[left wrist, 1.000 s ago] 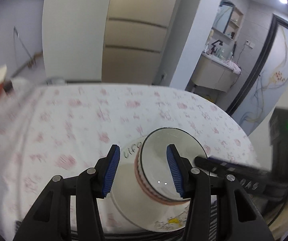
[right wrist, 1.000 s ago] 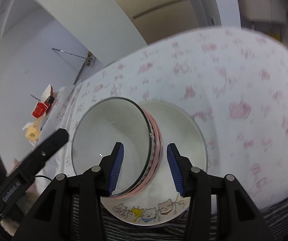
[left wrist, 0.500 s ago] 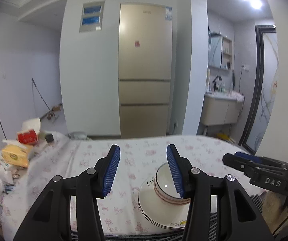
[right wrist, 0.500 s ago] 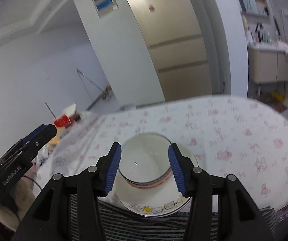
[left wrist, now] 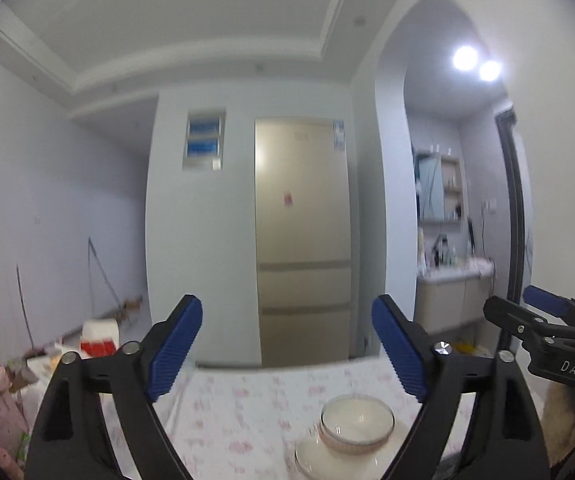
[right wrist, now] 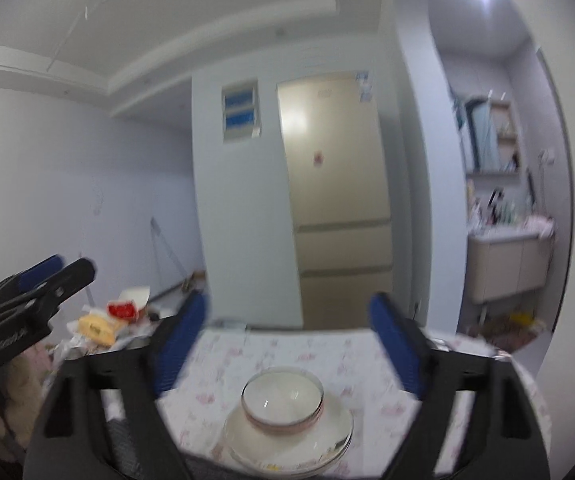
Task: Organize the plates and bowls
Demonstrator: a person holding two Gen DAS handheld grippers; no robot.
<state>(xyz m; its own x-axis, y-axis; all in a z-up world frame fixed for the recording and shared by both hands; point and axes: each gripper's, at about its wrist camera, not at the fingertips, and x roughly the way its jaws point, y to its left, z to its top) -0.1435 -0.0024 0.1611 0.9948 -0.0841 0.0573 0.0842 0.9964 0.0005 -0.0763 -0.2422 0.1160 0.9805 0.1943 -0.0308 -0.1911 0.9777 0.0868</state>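
White bowls with pink bands (right wrist: 282,404) are nested on stacked white plates (right wrist: 243,436) near the front edge of the table; the bowls (left wrist: 357,424) and plates (left wrist: 315,454) also show low in the left wrist view. My left gripper (left wrist: 287,346) is raised above and behind them, its jaws opening wide with nothing between them. Likewise raised, my right gripper (right wrist: 287,344) has its jaws opening and holds nothing. Each gripper appears at the edge of the other's view: the right gripper (left wrist: 547,320) and the left gripper (right wrist: 35,280).
A floral tablecloth (right wrist: 327,352) covers the table. Snack packets and a red box (right wrist: 121,310) lie at the table's far left. A beige fridge (left wrist: 301,240) stands behind, and a washbasin cabinet (right wrist: 507,264) at the right.
Both grippers rose and pulled back from the stacked dishes, tilting up to level. Their jaws spread much wider. The bowls and plates stayed in place on the table.
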